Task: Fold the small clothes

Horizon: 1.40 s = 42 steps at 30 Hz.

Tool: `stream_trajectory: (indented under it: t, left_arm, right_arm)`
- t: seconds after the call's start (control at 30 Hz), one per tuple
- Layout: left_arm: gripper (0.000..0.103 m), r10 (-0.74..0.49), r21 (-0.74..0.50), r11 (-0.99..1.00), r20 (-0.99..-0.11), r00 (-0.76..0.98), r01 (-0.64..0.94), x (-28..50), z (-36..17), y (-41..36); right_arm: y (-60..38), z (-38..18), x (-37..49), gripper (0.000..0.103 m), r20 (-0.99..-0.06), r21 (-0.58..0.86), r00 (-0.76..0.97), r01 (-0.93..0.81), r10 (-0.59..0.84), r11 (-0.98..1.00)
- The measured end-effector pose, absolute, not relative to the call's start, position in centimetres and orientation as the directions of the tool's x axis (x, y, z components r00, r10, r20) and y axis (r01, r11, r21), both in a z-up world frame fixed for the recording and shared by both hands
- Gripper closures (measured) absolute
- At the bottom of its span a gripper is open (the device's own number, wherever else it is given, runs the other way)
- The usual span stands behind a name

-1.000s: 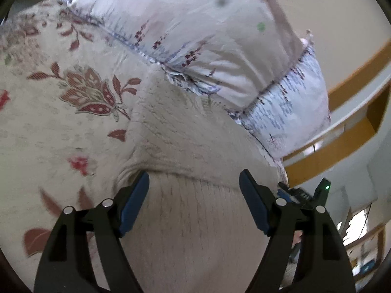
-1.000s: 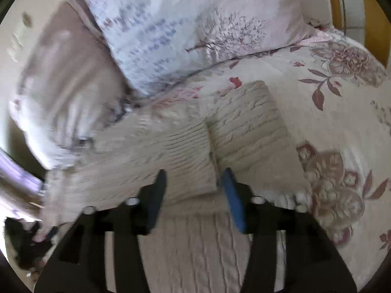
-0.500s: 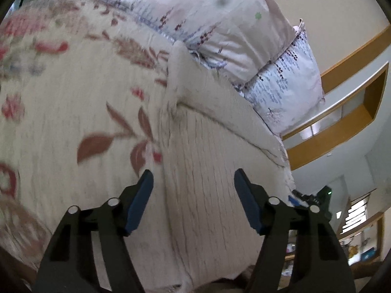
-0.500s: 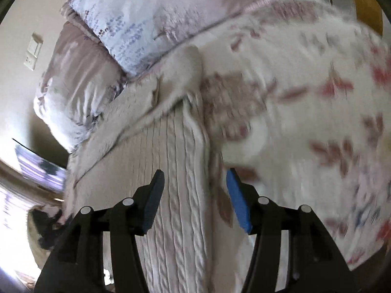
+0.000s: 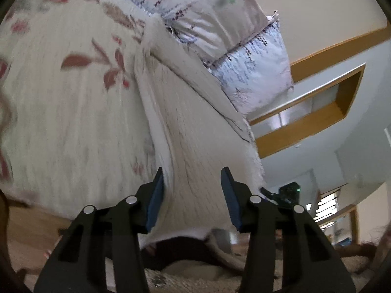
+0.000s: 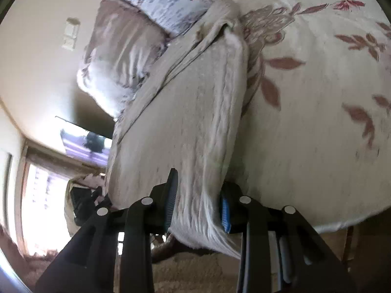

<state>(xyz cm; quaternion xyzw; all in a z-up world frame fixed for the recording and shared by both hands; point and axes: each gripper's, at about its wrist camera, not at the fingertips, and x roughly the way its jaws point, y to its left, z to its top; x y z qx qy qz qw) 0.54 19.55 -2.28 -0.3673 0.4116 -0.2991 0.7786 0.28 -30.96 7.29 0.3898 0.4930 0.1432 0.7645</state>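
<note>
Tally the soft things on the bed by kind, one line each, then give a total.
Cream knitted garment: 1
Pillows: 2, one mauve and one white with blue print
Floral bedspread: 1
Total: 4

A cream cable-knit sweater (image 5: 195, 131) lies stretched along the bed, hem overhanging the edge.
</note>
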Motion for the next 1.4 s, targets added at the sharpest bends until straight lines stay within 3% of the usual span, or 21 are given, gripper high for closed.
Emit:
stream_trajectory:
  t: [0.2, 0.4, 0.47, 0.53, 0.83, 1.17, 1.4]
  left_arm:
    - [0.062, -0.789, -0.84, 0.522, -0.412, 0.455, 0.145, -1.8, -3.6, 19.4]
    - [0.063, -0.783, -0.809, 0.568, -0.476, 0.401, 0.148, -2.6, -4.9, 17.8]
    - [0.085, -0.788, -0.813, 0.564, -0.477, 0.388, 0.146, -2.4, -5.2, 17.7]
    - [0.095, -0.787, -0.802, 0.574, -0.482, 0.386, 0.168, -2.4, -4.7, 17.6]
    - [0.097, -0.7, -0.699, 0.67, -0.481, 0.529, 0.25, -0.9, 0.8, 19.1]
    - [0.097, -0.595, -0.648, 0.734, -0.469, 0.652, 0.203, 3.8, 4.7, 20.5]
    - [0.097, -0.515, -0.569, 0.797, -0.467, 0.718, 0.202, 9.6, 8.3, 19.0]
  right_arm:
    - [-29.7, 7.7, -1.4, 0.07, -0.646, 0.735, 0.43, 0.129, 0.63, 0.666]
    - [-28.1, 7.9, -2.3, 0.071, -0.684, 0.701, 0.371, 0.097, 0.628, 0.706]
    - [-27.6, 7.9, -2.4, 0.093, -0.706, 0.677, 0.357, 0.088, 0.612, 0.731]
    - [-27.5, 8.5, -2.6, 0.094, -0.705, 0.668, 0.379, 0.072, 0.599, 0.741]
    - [-28.5, 15.1, -1.8, 0.095, -0.61, 0.582, 0.645, -0.031, 0.461, 0.812]
    - [-29.1, 15.9, 0.7, 0.095, -0.586, 0.488, 0.745, 0.008, 0.32, 0.873]
    - [-28.6, 17.9, 4.9, 0.095, -0.579, 0.334, 0.793, 0.016, 0.192, 0.942]
